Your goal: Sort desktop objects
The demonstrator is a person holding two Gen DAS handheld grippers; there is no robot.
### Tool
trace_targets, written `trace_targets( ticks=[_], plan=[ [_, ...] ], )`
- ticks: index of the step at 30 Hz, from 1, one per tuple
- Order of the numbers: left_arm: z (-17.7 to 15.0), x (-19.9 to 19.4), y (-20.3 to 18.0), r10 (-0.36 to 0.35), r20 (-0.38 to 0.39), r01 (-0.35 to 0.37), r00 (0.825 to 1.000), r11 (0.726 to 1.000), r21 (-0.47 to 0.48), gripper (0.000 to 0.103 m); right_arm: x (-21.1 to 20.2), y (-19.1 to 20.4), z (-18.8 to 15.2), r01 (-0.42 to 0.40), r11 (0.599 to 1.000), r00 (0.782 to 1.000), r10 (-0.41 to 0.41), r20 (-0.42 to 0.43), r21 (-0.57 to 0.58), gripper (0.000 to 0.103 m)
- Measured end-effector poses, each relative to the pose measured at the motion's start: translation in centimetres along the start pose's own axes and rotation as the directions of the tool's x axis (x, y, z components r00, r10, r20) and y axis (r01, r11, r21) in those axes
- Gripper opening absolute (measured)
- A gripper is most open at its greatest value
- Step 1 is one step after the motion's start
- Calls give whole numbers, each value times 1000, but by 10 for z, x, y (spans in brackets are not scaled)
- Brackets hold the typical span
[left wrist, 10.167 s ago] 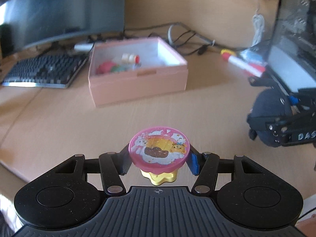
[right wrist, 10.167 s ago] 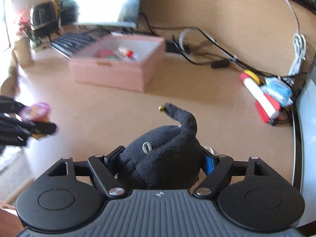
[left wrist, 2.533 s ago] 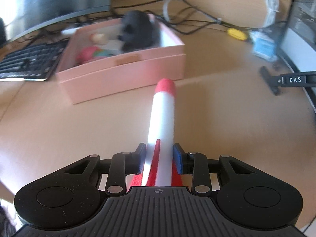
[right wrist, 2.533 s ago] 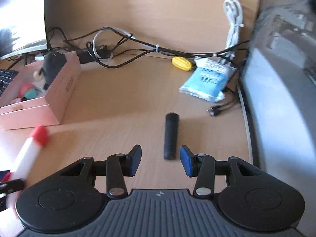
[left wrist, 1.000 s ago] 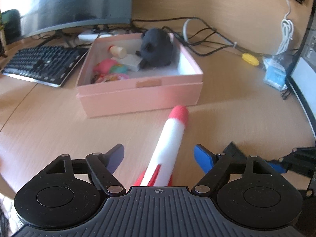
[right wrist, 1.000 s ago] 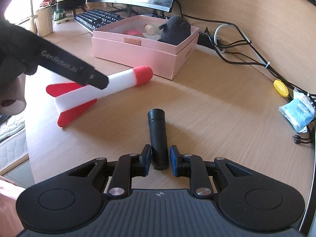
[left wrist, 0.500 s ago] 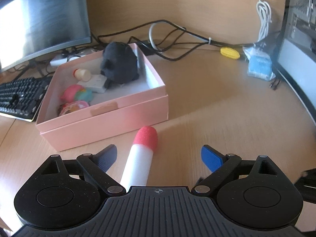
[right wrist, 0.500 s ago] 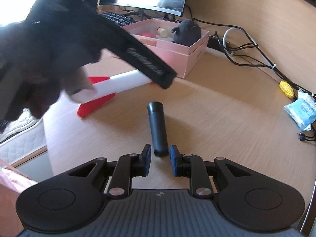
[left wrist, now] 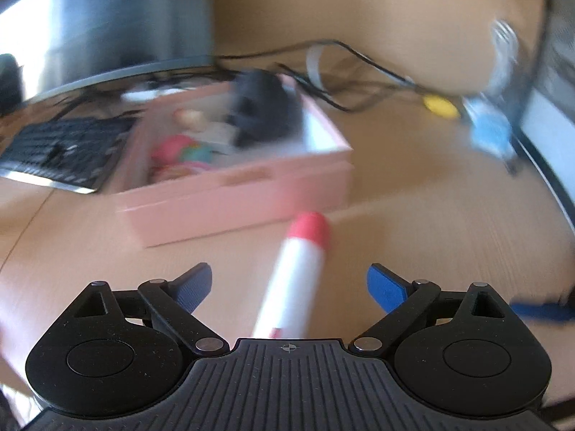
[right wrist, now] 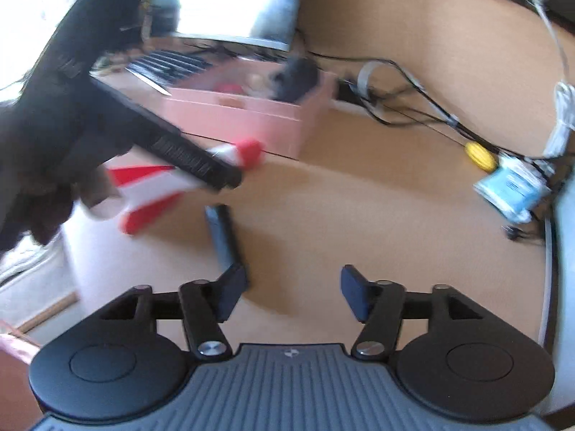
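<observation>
Both views are motion-blurred. A white toy rocket with a red nose [left wrist: 298, 273] lies on the desk between the fingers of my open left gripper [left wrist: 289, 282], untouched; it also shows in the right wrist view [right wrist: 172, 176]. A black cylinder [right wrist: 222, 239] lies on the desk just left of my open right gripper [right wrist: 293, 287], by its left fingertip [right wrist: 233, 280]. The pink box [left wrist: 233, 186] beyond holds a black plush [left wrist: 262, 107] and small toys. The left gripper's body [right wrist: 72, 107] crosses the right wrist view.
A keyboard [left wrist: 61, 151] and monitor [left wrist: 100, 21] stand behind the box at left. Cables [right wrist: 406, 104], a yellow object [right wrist: 479, 156] and a blue packet [right wrist: 512, 190] lie at the back right. A dark case edge [left wrist: 546, 165] lines the right side.
My right gripper has opened and let go of the black cylinder, shifting right of it. My left gripper stays open over the rocket, which lies released on the desk; both cameras are moving.
</observation>
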State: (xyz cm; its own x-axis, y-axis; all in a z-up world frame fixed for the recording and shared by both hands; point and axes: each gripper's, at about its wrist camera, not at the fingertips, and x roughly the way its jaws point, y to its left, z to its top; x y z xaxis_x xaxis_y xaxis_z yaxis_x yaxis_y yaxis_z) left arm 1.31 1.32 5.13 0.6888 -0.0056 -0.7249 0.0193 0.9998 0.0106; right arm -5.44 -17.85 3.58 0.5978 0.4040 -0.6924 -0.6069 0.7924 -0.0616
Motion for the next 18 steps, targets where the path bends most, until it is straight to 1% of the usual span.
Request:
trace_targets(
  ticks=[3, 5, 8, 10, 12, 14, 16, 17, 18],
  plan=[
    [4, -13, 24, 33, 15, -32, 999, 998, -63, 98, 15, 14, 2, 8, 998, 1000, -9, -29, -61, 60],
    [4, -20, 36, 46, 23, -44, 999, 995, -92, 99, 21, 19, 3, 24, 994, 999, -29, -46, -104, 60],
    [-1, -29, 49, 55, 20, -52, 998, 990, -133, 100, 23, 14, 6, 89, 984, 995, -95, -33, -154, 60],
    [-7, -32, 53, 52, 11, -49, 999, 987, -153, 100, 25, 9, 9, 145, 978, 989, -149, -13, -151, 61],
    [-13, -33, 56, 49, -2, -49, 999, 985, -166, 100, 27, 0, 14, 158, 983, 987, -159, -4, -94, 64],
    [-17, -34, 59, 49, -13, -51, 999, 983, -177, 100, 31, -9, 20, 148, 989, 989, -148, -6, 27, 81],
    [-20, -35, 61, 51, -21, -54, 998, 982, -183, 100, 37, -15, 22, 131, 971, 991, -130, -18, 201, 86],
    [-21, -35, 63, 52, -25, -56, 998, 981, -183, 100, 41, -16, 22, 127, 954, 992, -125, -26, 271, 86],
    [-22, -36, 64, 55, -29, -59, 998, 982, -182, 100, 48, -16, 24, 141, 931, 990, -136, -38, 336, 86]
  ],
)
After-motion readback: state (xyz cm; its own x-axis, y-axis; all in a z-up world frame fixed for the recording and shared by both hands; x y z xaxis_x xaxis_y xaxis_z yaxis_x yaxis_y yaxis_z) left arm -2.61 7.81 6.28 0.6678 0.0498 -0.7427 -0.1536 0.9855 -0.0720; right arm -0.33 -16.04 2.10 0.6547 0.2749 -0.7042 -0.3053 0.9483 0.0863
